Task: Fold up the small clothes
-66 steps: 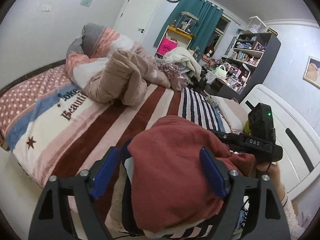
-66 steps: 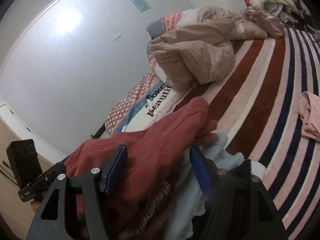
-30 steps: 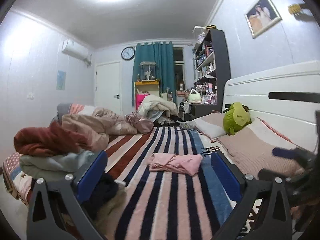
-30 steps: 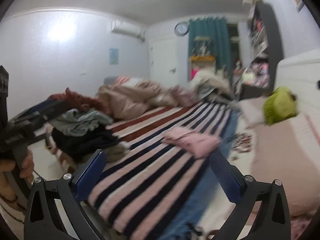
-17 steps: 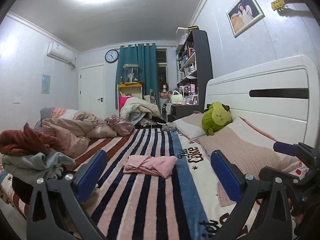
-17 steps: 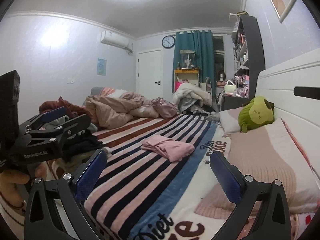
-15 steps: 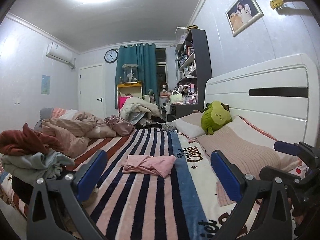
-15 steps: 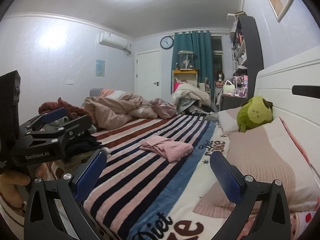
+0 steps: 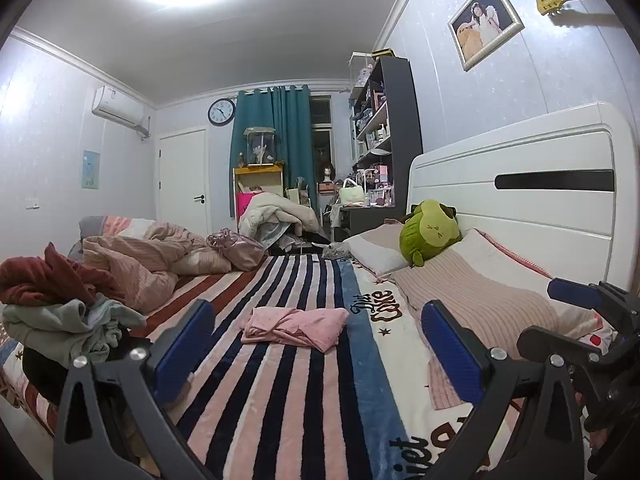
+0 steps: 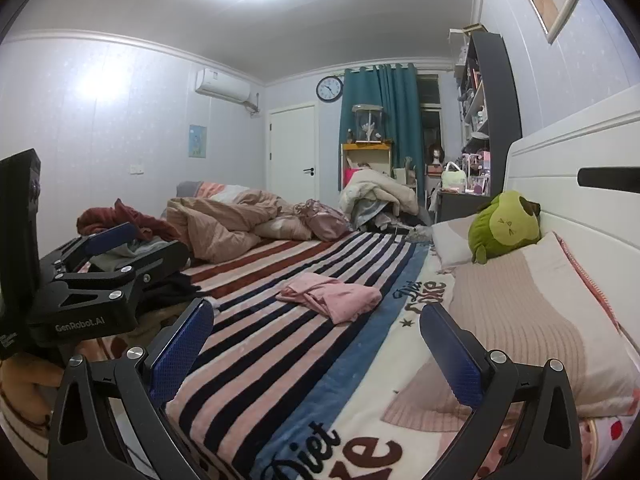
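Observation:
A small pink garment (image 9: 294, 329) (image 10: 330, 294) lies loosely folded on the striped blanket (image 9: 280, 400) in the middle of the bed. At the bed's left edge a heap of clothes (image 9: 60, 304) is piled, with a dark red piece (image 10: 120, 218) on top. My left gripper (image 9: 318, 350) hovers open over the near blanket, short of the pink garment, holding nothing. My right gripper (image 10: 318, 350) is open too and empty, beside the left one. The left gripper's body (image 10: 92, 280) shows at the left of the right wrist view.
A rumpled beige duvet (image 9: 140, 256) lies at the far left of the bed. A green plush toy (image 9: 430, 232) sits on pillows (image 9: 480, 296) against the white headboard (image 9: 520, 192). Shelves (image 9: 384, 140), a door (image 9: 182, 180) and curtains stand beyond the bed.
Both grippers swung away from the red garment on the heap and now face along the bed toward the pink garment. Over the last half second the views barely shift.

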